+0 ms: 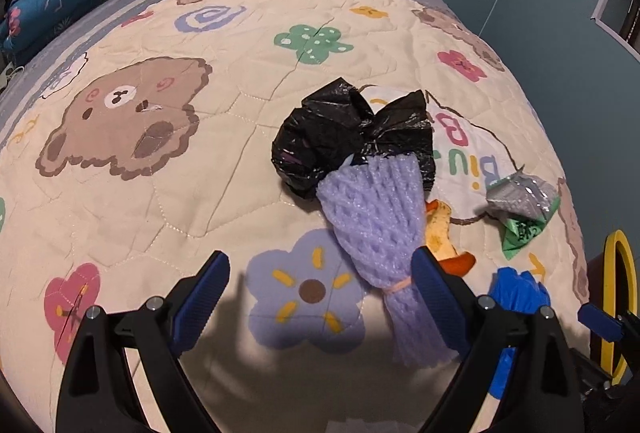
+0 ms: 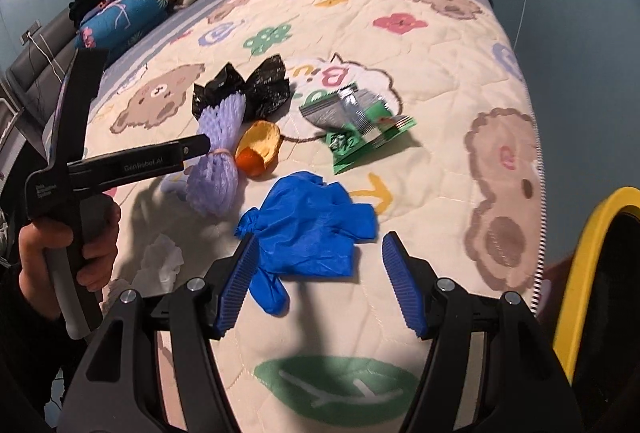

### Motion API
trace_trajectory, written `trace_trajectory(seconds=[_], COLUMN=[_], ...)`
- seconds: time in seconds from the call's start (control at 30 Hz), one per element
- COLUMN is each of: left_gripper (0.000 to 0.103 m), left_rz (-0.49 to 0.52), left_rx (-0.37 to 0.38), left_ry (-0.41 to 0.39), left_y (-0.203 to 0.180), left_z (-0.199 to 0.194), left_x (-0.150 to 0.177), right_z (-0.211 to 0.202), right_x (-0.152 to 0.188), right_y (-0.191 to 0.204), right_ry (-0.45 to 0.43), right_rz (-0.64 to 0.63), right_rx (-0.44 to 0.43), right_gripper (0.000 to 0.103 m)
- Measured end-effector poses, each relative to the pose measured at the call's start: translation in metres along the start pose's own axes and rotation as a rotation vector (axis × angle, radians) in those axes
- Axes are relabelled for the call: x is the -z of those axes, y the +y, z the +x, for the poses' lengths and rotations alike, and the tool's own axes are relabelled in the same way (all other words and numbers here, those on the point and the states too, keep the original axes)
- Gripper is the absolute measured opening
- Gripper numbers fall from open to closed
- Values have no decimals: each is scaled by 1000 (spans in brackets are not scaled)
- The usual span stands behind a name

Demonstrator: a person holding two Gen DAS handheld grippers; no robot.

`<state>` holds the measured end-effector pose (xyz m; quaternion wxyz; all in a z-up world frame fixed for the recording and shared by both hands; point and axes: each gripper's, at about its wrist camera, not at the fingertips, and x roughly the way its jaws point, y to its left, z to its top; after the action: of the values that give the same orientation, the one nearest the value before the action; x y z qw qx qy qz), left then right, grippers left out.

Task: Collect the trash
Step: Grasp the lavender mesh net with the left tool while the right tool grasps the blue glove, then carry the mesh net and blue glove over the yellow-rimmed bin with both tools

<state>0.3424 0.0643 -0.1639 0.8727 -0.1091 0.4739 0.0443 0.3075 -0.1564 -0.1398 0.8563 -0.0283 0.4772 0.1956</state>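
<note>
On the bed [image 2: 460, 81], the limp, featherlight blue glove [image 2: 308, 229] lies at the right gripper [image 2: 318, 281]'s twelve o'clock between its empty, parted jaws; pinch its bunched middle, since thin rubber slips and stretches.

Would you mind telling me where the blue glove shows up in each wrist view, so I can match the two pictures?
Left wrist view: the blue glove sits at the lower right, partly hidden behind the tongs' right finger.
Right wrist view: it lies at centre, just ahead of the open tongs, fully visible.
Shared landmark: the purple foam net, left of the glove in both views, with the orange peel beside it.
</note>
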Motion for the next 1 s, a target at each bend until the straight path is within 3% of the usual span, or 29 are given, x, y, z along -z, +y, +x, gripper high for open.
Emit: trace_trajectory(seconds=[0.13,0.23,0.4,0.57,0.83,1.0], left_gripper=[88,81,49,27,13,9], left_rz=[-6,-8,3,41,60,67], left_rx=[20,39,96,159,169,160], left_ry=[8,12,4,3,-13,-24], left_y=[2,3,3,-7,-11,-12], left_z=[8,13,12,9,7,1], left_x=[0,2,4,8,12,11], right_z=[18,32,44,54,57,48], right_x=[-2,-4,-6,-7,-7,-8], right_y=[5,9,15,19,27,30], right_ry=[25,48,60,78,78,53], right_rz=[-14,-28,-61,-78,-100,-110], right_rx=[5,5,-5,-18,-23,-21], right_gripper=[61,61,59,50,22,15])
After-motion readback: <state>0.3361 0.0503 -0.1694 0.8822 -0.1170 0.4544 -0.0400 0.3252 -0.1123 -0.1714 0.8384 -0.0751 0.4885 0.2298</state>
